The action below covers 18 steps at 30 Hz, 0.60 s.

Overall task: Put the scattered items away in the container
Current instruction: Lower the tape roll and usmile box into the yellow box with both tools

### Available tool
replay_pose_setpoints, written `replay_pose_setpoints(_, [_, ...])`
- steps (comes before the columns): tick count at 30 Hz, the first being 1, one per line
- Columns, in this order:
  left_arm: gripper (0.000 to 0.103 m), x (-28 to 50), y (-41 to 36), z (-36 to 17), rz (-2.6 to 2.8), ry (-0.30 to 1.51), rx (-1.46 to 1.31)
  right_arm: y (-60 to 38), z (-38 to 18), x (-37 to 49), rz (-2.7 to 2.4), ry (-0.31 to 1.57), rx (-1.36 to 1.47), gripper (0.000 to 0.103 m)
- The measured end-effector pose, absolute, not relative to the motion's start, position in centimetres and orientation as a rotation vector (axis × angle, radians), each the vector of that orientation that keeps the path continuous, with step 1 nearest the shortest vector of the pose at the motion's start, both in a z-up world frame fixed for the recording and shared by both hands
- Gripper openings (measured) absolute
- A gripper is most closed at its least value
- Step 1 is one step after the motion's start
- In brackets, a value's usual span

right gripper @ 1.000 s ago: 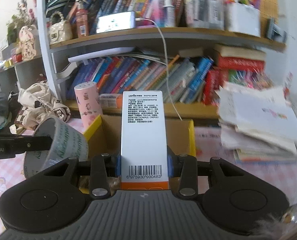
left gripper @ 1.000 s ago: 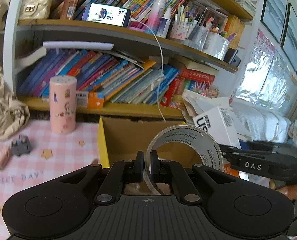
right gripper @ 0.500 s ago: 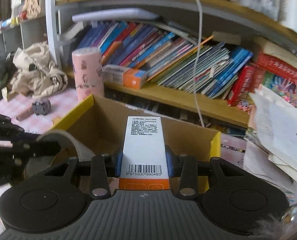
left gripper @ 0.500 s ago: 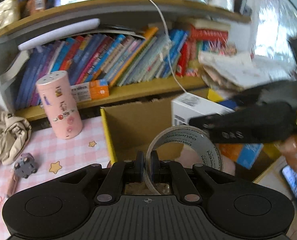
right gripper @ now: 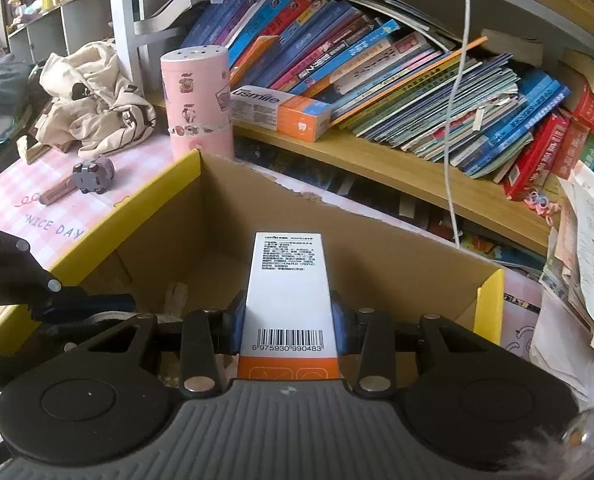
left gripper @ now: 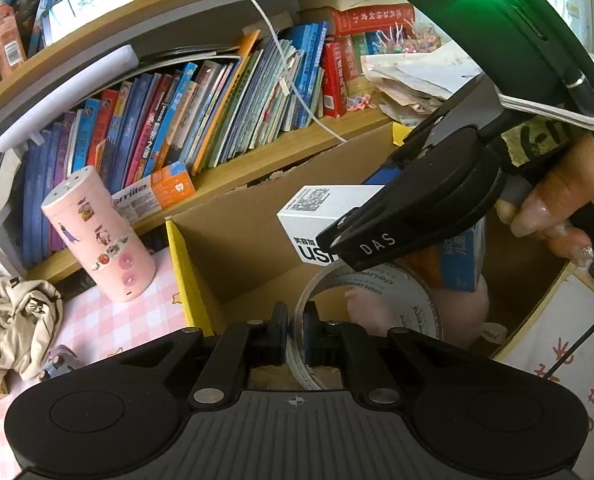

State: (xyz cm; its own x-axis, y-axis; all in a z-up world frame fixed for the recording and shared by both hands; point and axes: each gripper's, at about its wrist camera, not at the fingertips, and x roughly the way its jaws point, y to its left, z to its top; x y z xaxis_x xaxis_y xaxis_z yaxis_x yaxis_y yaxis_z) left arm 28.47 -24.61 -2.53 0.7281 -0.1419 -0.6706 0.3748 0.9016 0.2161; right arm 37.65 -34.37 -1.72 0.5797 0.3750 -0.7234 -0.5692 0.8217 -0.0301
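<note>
Both grippers have come down and forward since a second ago, from in front of the cardboard box [right gripper: 381, 256] to over its open top, and the bookshelf now fills less of each view than the box's brown inside.

On the left gripper [left gripper: 295, 330] the jaws are opening, standing narrow with a slim gap, and the wall of the clear tape roll [left gripper: 401, 300] is between them; the roll hangs inside the box above something pale pink lying on the bottom. On the right gripper [right gripper: 287, 320] the jaws are clamped on the sides of the white carton [right gripper: 287, 292], whose barcode end sits just above an orange band; the carton points into the box, over its floor. In the left wrist view the same carton [left gripper: 325, 216] juts from the right gripper's black fingers [left gripper: 377, 240], just above the tape roll, with a person's hand [left gripper: 565, 196] on the handle behind.

Beyond the box's yellow-edged wall, a pink cylinder [right gripper: 197, 100] stands on the pink checked surface [right gripper: 25, 200], near a small grey toy [right gripper: 93, 172] and crumpled beige cloth [right gripper: 93, 100].
</note>
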Motion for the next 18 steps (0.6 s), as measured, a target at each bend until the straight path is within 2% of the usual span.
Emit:
replay_pose_setpoints(5, [0.019,28.5,-24.5,-2.7,-0.278,0.716,0.36,-33.9,-1.9,38.0,0.566,0.781,-0.282,0.037])
replay_pose_setpoints(6, [0.027,28.4,-24.4,-2.7,-0.275,0.717,0.36,-33.9,-1.9,38.1,0.567,0.782,-0.283,0.037])
replay_pose_setpoints(7, [0.041,28.2,-24.4,-2.7,-0.268,0.709,0.363,-33.8,-1.9,38.2,0.569,0.783,-0.283,0.037])
replay_pose_setpoints(9, [0.063,27.8,-24.4,-2.4,-0.252,0.686,0.374,-33.7,-1.9,38.4,0.569,0.784,-0.281,0.037])
replay_pose_setpoints(13, [0.075,26.8,-24.5,-1.6,-0.232,0.637,0.387,-33.7,-1.9,38.6,0.573,0.79,-0.266,0.037])
replay_pose_setpoints(18, [0.077,25.6,-23.8,-0.8,-0.19,0.617,0.375,-33.2,-2.0,38.8,0.582,0.792,-0.27,0.037])
